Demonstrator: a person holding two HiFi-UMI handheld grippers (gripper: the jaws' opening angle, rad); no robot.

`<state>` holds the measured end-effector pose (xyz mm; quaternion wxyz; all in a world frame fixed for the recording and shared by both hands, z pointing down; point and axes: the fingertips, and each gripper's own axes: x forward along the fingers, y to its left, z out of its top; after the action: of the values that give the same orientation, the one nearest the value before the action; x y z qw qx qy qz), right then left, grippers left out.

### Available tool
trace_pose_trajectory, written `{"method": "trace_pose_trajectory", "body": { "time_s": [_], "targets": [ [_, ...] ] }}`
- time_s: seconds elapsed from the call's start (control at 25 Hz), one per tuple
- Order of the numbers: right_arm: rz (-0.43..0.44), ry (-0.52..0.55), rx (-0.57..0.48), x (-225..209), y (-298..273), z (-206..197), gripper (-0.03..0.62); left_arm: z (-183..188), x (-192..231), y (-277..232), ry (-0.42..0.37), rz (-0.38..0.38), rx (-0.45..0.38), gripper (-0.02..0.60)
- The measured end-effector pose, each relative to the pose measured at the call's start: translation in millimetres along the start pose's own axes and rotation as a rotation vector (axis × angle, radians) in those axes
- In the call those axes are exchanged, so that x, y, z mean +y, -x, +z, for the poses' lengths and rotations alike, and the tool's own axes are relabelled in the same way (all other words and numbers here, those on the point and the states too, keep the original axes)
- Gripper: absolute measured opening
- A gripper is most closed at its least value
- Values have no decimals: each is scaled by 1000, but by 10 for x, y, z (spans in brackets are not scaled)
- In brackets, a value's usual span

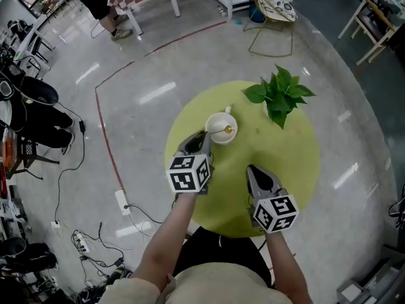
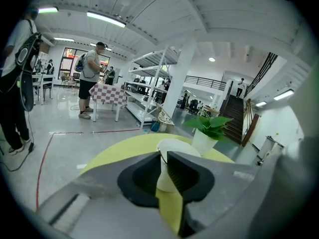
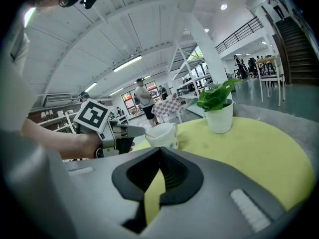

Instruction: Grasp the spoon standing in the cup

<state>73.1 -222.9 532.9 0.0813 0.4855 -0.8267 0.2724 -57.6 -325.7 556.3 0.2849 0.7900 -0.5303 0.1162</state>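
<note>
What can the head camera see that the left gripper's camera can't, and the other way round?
Only the head view looks down into the cup at the spoon, and shows the left gripper and right gripper from above. Only the left gripper view shows that gripper's fingers close up, a narrow gap between them, with shelving and a staircase behind. Both show the white cup, the potted plant and the yellow-green table.

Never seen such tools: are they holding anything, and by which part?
Seemingly nothing yet. The handle of the spoon stands between the narrowly parted jaws of the left gripper, a gap showing beside it. The right gripper is shut, empty.
</note>
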Motion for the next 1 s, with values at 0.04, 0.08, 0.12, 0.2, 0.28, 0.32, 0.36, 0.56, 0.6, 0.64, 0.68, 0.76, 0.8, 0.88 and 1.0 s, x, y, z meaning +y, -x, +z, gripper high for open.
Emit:
{"method": "trace_pose_trajectory", "body": {
  "time_s": [0.04,0.08,0.12,0.2,0.28,0.32,0.36,0.56,0.6,0.64,0.68,0.76,0.8,0.88,1.0],
  "targets": [
    [0,0,1,1,6,-2,2,4,-3,3,2,0,-1,43],
    [-1,0,2,1,12,-4,2,7,-6,7,4,0,-3,40],
    [-1,0,2,0,16,-5,2,9,-9,10,5,0,-4,38],
    [-2,1,2,-4,19,-5,2,14,-11,13,6,1,-7,32],
    [-2,1,2,-4,22,-2,2,21,-15,16,6,0,-8,28],
    [-2,2,1,-3,24,1,2,25,-19,15,6,-1,-9,25],
    [-1,3,1,0,26,3,2,29,-24,14,6,-2,-10,23],
    [1,9,-3,34,61,16,2,67,-66,47,23,-15,-20,11],
    [1,9,-6,36,67,24,2,82,-75,52,25,-17,-23,9],
    [0,10,-9,39,74,32,2,95,-83,56,24,-19,-26,8],
    [-1,10,-11,41,82,39,2,105,-91,62,22,-22,-28,8],
    [-2,12,-15,42,99,45,2,120,-100,79,21,-23,-34,8],
    [-2,13,-18,43,107,49,2,130,-102,92,22,-22,-38,8],
    [-2,15,-23,54,130,62,2,160,-109,133,23,-21,-49,8],
    [-2,22,-29,90,168,76,2,204,-125,226,19,-22,-68,8]
  ]
}}
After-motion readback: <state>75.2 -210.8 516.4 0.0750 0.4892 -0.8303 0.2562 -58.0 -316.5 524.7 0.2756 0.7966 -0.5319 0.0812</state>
